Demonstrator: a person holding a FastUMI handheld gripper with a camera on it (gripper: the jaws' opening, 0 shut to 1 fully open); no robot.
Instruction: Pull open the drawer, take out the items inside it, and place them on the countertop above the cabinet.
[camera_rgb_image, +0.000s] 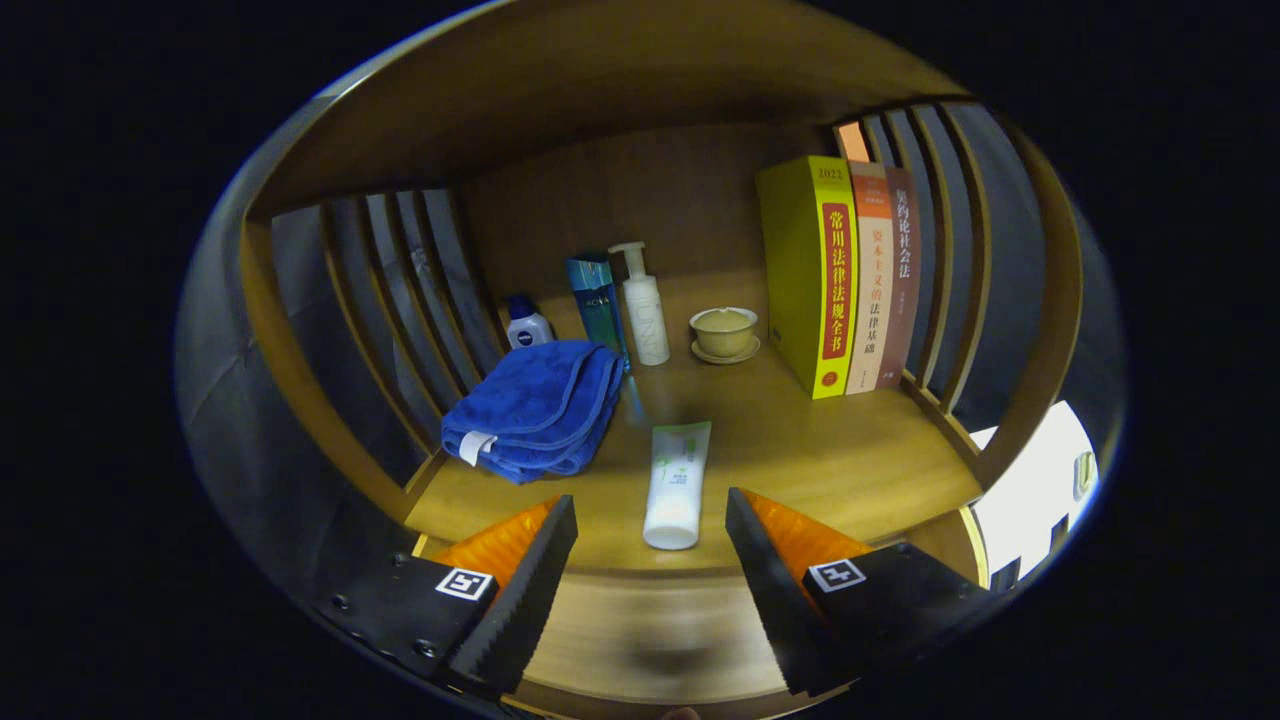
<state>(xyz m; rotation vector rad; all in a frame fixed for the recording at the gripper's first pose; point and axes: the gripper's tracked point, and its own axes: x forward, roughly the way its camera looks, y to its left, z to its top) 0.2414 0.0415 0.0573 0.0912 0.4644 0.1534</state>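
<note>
1. Wooden countertop (850, 460), smooth and warm brown, with slatted sides (400, 300) and a solid back.
2. Gripper (650, 540) fingers stand wide apart, holding nothing; their inner edges are toothed.
3. White squeeze tube (677, 485) lies flat on the countertop, cap end reaching between the fingertips without touching them.
4. Folded blue towel (535, 410), plush, sits beside the tube.
5. Beyond them: small bottle (526, 325), teal box (596, 305), pump bottle (643, 305), lidded cup on saucer (724, 333), three upright books (840, 275).
</note>
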